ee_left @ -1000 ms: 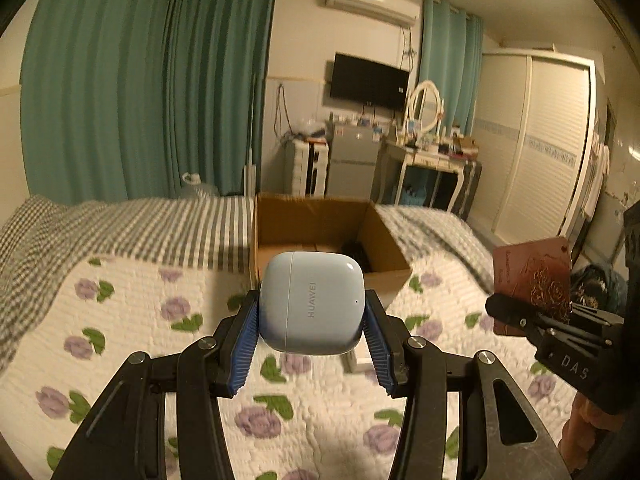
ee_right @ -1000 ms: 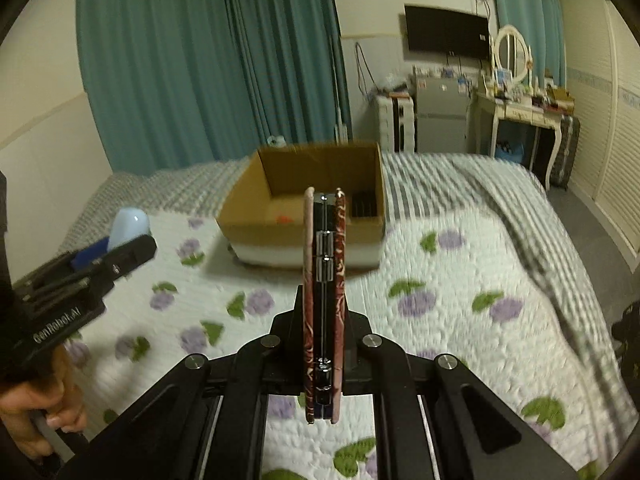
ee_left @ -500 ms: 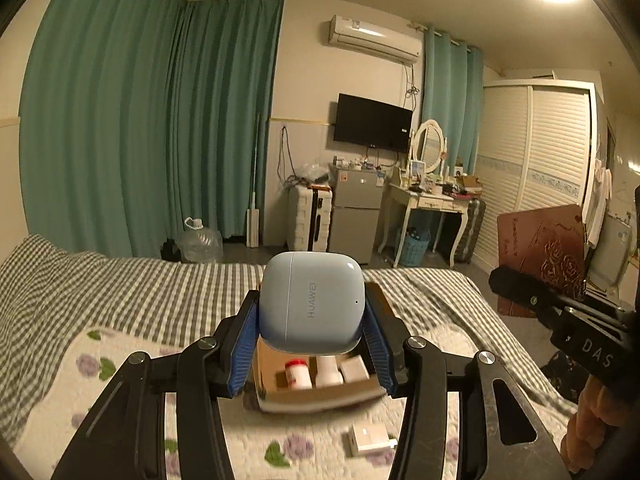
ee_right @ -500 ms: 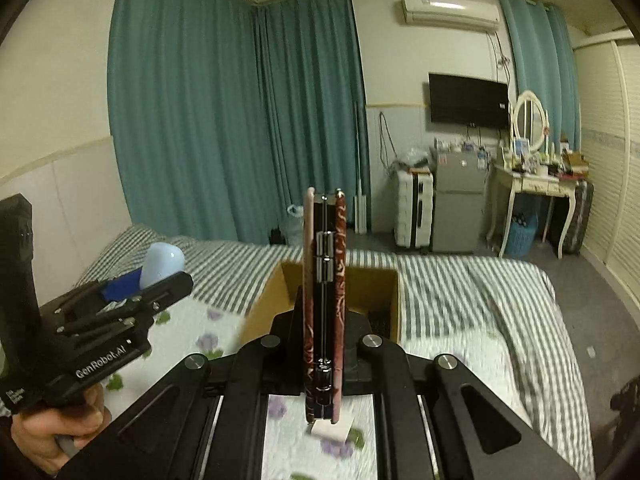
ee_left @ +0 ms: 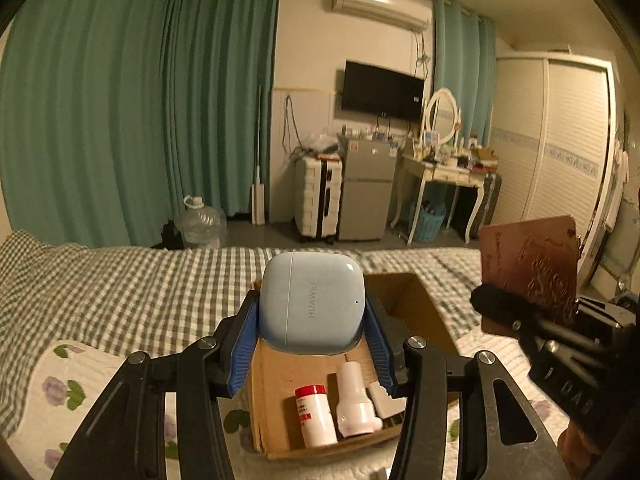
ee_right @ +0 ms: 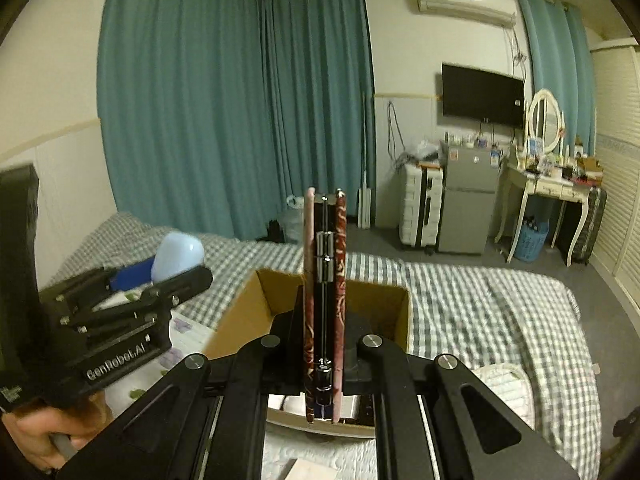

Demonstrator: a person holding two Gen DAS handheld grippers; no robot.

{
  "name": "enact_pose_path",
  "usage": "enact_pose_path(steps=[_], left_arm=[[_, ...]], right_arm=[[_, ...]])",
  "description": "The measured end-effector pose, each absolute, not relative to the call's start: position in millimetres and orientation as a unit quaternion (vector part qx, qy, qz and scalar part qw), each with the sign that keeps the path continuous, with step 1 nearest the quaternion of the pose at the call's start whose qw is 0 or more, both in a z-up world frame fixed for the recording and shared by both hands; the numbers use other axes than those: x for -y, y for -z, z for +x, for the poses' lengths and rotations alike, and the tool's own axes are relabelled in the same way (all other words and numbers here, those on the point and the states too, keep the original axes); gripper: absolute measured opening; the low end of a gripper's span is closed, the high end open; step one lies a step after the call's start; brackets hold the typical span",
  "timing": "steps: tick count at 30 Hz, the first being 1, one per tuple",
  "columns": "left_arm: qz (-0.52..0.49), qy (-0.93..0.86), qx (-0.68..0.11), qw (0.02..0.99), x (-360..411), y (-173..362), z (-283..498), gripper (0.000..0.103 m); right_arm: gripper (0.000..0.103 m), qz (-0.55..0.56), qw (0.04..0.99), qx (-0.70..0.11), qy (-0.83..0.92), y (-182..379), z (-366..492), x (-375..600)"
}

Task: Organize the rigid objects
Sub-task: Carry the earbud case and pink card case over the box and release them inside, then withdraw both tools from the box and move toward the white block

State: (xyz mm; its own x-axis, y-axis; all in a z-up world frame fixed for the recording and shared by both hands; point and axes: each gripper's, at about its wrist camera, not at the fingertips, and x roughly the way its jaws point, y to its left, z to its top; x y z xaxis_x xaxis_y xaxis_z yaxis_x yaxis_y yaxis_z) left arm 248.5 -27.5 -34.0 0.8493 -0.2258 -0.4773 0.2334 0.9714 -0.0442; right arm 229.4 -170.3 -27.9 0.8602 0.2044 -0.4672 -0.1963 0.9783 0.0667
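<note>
Two claws in view, both loaded. My left gripper pinches a pale blue rounded plastic earbud case marked HUAWEI between its blue pads, upright, held over the near part of an open brown cardboard box on the bed. Inside the box, near wall side: a white pill bottle with a red cap lying beside a white nozzle-topped bottle, with a small grey block just right of that.

My right gripper is pressed onto a thin dark red patterned hinged case, seen edge-on and upright, over the same cardboard box. From the left wrist camera this case shows its flat embossed face at far right.

The box sits on a green-and-white checked blanket; a white quilt with purple flowers covers the near left. A small pale flat box lies on the quilt near the cardboard box.
</note>
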Motion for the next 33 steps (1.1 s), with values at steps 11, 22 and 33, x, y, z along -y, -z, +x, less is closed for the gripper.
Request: enact_pose_path(steps=[11,22,33], left_arm=[[0.014,0.124,-0.323,0.938,43.3,111.7,308.6,0.050],[0.037,0.116,-0.349,0.929,54.3,126.1,313.0,0.053],[-0.021,0.117,-0.347,0.930,38.5,82.7,296.8,0.057]], right_arm=[[0.009,0.011,0.939,-0.322,-0.118,120.6,293.1,172.8],[0.009,-0.005,0.921,-0.374,-0.111,166.7,318.7,170.5],[0.039,-0.007,0.936,-0.345,-0.077,137.6,287.6,183.6]])
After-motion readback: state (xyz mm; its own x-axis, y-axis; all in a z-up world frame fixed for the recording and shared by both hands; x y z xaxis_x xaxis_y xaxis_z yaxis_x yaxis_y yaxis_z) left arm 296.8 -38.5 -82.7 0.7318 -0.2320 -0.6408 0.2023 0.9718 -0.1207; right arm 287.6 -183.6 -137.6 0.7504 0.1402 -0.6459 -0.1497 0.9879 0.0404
